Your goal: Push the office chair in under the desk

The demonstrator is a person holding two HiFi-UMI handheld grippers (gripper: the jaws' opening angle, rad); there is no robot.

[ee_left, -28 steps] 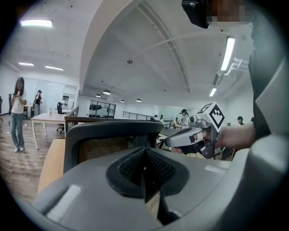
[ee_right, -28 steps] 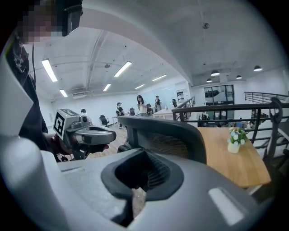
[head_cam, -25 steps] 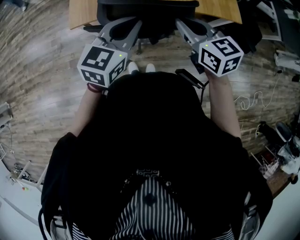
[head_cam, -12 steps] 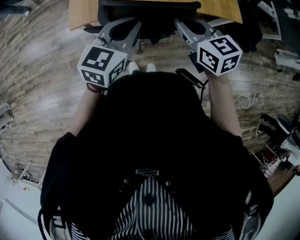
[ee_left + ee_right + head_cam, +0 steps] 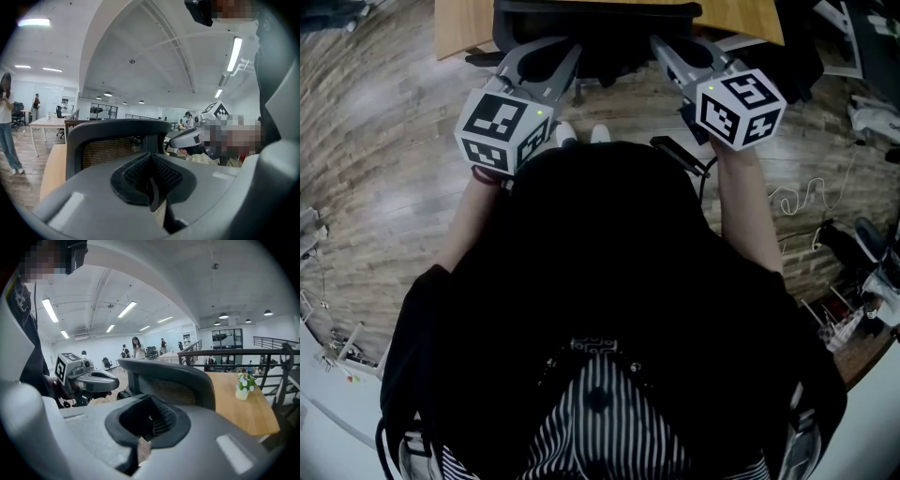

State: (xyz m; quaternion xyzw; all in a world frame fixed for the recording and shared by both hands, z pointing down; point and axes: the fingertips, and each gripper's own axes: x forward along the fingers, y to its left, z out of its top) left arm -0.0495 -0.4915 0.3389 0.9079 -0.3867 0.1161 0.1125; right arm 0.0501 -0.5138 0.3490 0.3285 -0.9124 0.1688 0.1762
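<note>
The black office chair stands at the top of the head view, its seat tucked under the wooden desk. My left gripper reaches toward the chair back's left side, and my right gripper toward its right side. Both are shut with nothing between the jaws. Whether the tips touch the chair I cannot tell. In the left gripper view the mesh backrest rises just beyond the shut left gripper. The right gripper view shows the backrest close ahead of the shut right gripper, with the desk behind.
A small pot of white flowers stands on the desk. Cables and clutter lie on the wood floor to my right. People stand far off in the open office. The person's feet are just behind the chair.
</note>
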